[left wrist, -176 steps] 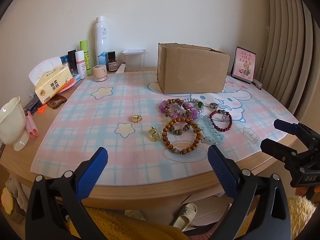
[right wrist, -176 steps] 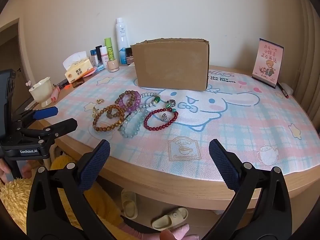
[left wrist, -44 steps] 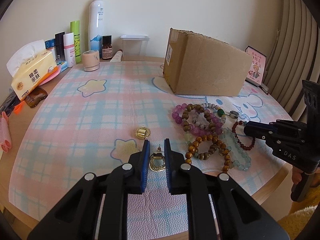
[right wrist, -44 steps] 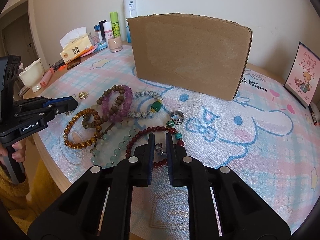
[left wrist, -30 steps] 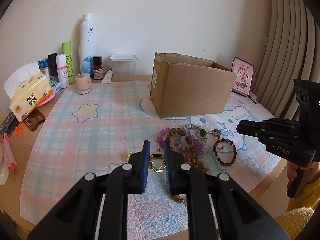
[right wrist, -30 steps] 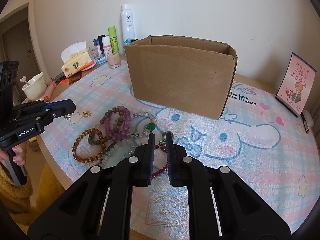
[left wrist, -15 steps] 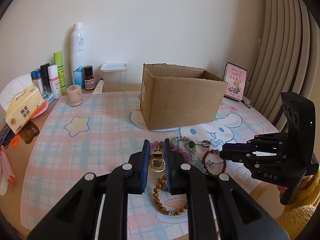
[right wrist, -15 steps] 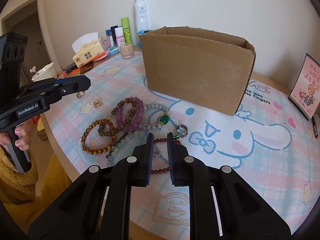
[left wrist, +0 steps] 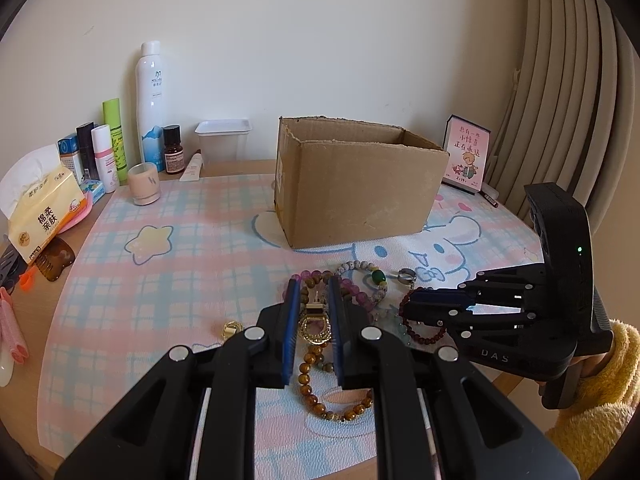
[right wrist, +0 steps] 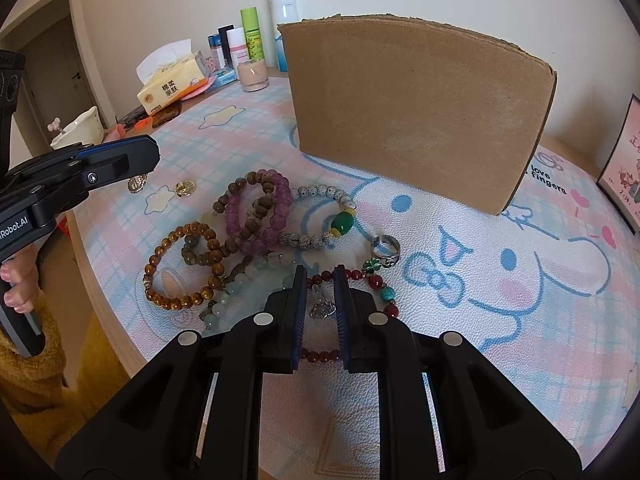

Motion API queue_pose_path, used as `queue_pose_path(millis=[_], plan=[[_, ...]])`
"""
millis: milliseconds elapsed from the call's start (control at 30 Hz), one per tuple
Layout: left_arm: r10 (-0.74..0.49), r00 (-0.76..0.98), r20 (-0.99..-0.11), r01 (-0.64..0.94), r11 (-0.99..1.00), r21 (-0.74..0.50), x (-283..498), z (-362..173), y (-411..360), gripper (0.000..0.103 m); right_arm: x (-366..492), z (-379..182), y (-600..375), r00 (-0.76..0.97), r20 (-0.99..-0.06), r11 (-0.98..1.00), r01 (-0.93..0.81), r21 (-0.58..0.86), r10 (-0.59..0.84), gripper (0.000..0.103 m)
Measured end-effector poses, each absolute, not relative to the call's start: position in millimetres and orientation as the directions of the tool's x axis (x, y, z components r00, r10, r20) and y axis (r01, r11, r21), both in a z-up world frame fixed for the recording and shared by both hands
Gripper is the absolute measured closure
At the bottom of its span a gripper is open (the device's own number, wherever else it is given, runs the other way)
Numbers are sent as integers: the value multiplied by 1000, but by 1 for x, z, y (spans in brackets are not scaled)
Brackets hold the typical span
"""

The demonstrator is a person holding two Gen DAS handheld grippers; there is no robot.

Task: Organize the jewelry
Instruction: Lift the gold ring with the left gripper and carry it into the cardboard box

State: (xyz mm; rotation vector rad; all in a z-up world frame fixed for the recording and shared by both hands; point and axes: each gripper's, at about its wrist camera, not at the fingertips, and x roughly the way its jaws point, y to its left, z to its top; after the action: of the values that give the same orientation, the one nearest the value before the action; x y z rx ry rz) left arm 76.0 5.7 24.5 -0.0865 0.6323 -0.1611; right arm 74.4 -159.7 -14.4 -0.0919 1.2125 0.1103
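Pastel plaid mat (left wrist: 168, 280) with a cartoon-rabbit print covers the round wooden table, and an open cardboard box (left wrist: 360, 188) stands at its middle against a plain cream wall. Left of the box, along the wall, stand a tall white spray bottle (left wrist: 151, 100), a green tube (left wrist: 114, 136), a small brown bottle (left wrist: 173, 154) and a pack of tissues (left wrist: 40, 216); right of the box leans a small pink card (left wrist: 466, 159). In front of the box lies the jewelry: a purple bead bracelet (right wrist: 276, 208), a brown bead bracelet (right wrist: 182, 264), a white bead bracelet with a green stone (right wrist: 324, 220), a silver ring (right wrist: 386, 246) and a dark red bead bracelet (right wrist: 376, 284). The left gripper (left wrist: 314, 320) is lifted above the mat in front of the box, its blue pads narrowed onto a gold hoop earring (left wrist: 315, 326). A second gold earring (left wrist: 232, 328) lies on the mat, front-left of the box. The right gripper (right wrist: 320, 308) tips steeply down over the red bracelet, jaws closing nearly together around a small silver piece (right wrist: 322, 308); whether the pads press it I cannot tell.
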Motion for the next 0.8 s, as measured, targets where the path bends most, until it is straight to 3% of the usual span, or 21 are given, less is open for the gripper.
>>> queue_pose_path(millis=[133,800], plan=[[-178,794,-582,127,984,-128,75,24,5,89,74,-13,-159,356,-934,990,-139,-24,27,99],[-211,811,-546,195,977,-88,107,55,-16,89,88,53,-172,475,-880,992,-113,-53,7,99]])
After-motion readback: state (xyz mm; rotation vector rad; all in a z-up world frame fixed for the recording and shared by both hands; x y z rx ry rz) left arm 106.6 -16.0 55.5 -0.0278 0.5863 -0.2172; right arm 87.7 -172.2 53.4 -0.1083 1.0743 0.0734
